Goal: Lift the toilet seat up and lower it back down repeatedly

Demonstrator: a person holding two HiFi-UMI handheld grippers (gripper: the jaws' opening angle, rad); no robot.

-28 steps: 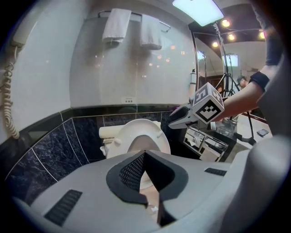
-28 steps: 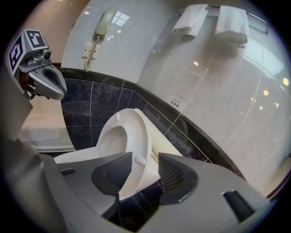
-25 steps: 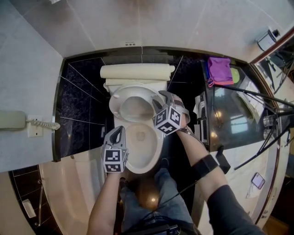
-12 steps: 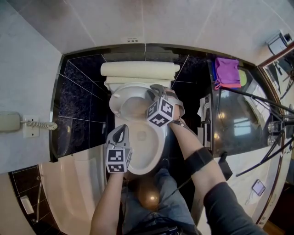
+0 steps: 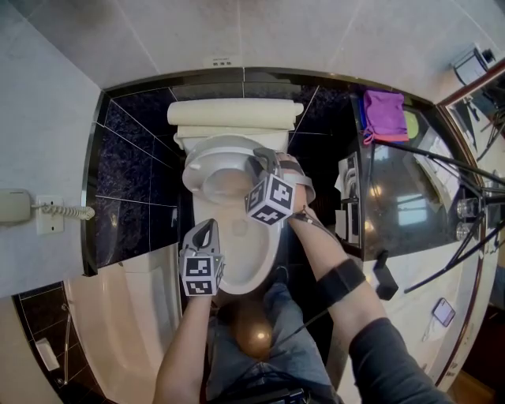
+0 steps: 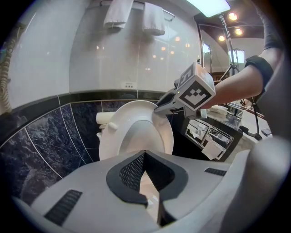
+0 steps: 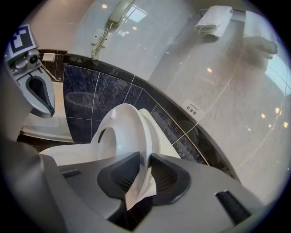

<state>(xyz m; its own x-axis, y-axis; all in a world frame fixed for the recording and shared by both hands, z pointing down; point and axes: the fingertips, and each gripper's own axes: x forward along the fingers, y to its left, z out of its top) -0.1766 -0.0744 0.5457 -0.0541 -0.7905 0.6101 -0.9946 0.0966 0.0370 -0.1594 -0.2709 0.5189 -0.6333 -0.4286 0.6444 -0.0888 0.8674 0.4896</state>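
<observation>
The white toilet seat (image 5: 207,172) stands raised and tilted back toward the tank (image 5: 234,113), above the bowl (image 5: 246,251). My right gripper (image 5: 260,162) has the seat's right rim (image 7: 129,136) between its pads, and its jaws are closing on it. From the left gripper view the seat (image 6: 136,132) shows as a raised oval, with the right gripper (image 6: 160,107) at its upper right edge. My left gripper (image 5: 207,229) hovers over the bowl's front left, shut, with nothing in it (image 6: 144,155). It also appears in the right gripper view as the left gripper (image 7: 38,93).
A bathtub (image 5: 118,316) lies to the left, below a wall phone (image 5: 16,207). A dark counter (image 5: 371,197) with a purple cloth (image 5: 383,114) and tripod legs stands to the right. Towels (image 6: 118,13) hang on the wall. The person's legs are in front of the bowl.
My right gripper has moved left onto the seat's right rim and its jaws have closed round it. The left gripper has stayed over the bowl's front left.
</observation>
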